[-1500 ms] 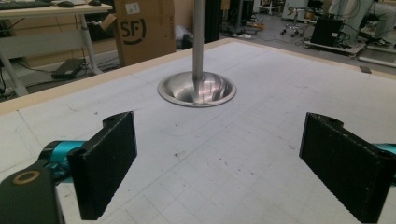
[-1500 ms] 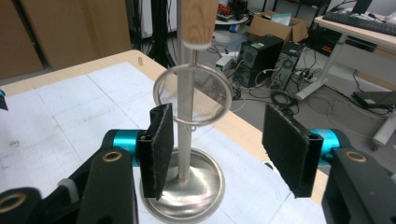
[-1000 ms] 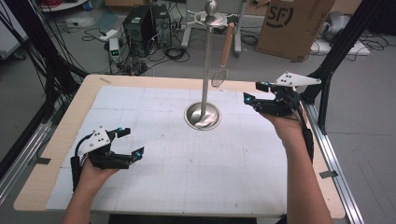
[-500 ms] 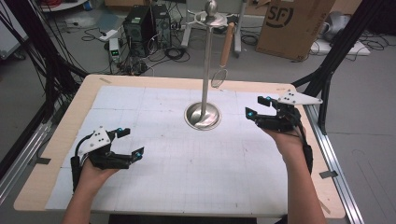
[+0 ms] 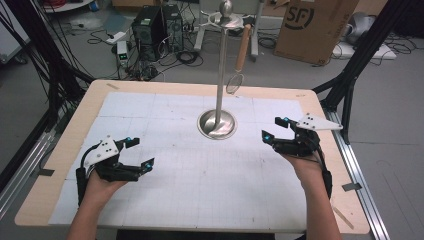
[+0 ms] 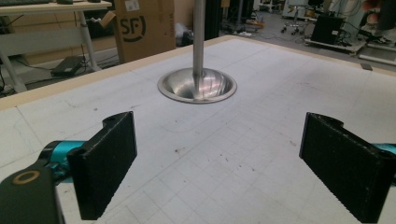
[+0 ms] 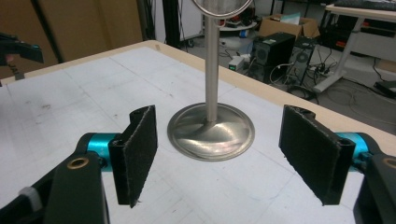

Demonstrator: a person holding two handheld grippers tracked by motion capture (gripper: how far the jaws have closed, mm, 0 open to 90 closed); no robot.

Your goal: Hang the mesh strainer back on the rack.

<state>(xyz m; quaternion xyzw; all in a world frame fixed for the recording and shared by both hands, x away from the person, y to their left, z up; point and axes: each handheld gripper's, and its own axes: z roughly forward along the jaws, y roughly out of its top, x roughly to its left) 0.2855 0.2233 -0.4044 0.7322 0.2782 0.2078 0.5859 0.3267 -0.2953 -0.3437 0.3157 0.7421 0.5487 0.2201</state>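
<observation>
The left gripper [image 5: 136,154] and right gripper [image 5: 275,129] are showing black bodies carrying grey 3-cornered plates. Teal barrels are backing 2 rough black pads [image 7: 140,149]. Black cables are trailing along bare forearms.

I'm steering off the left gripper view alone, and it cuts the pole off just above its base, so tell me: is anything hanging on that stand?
Observer: Yes, a utensil with a wooden handle and a round wire head hangs from the top of the stand.
Operator: Which side of the pole?
Observer: In the high view it hangs right of the pole, with its head well above the table.
Operator: And the right gripper?
Observer: The right gripper is low over the table, right of the stand's base. Its jaws have just been opening, with nothing between them.
</observation>
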